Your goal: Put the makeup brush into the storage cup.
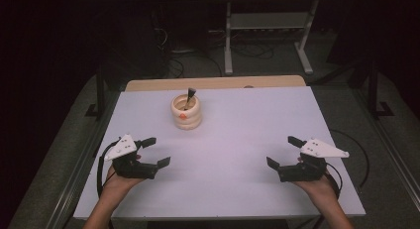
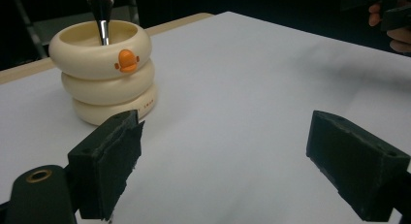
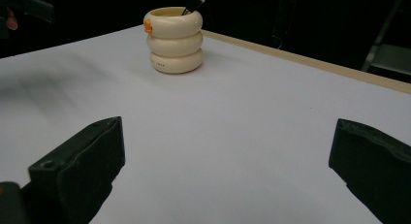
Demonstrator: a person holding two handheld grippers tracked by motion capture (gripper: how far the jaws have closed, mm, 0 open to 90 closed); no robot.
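Jaws gape wide on each hand-held gripper — left (image 1: pixel 156 150), right (image 1: pixel 283 150) — well apart from the brush holder (image 1: pixel 186 111).

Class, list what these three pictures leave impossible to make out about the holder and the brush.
- Brush handle's lower end: hidden inside the cream holder, all views.
- Brush head: cut by the top edge, right gripper view.
- Small print on the holder's bottom ring: too small, both gripper views.
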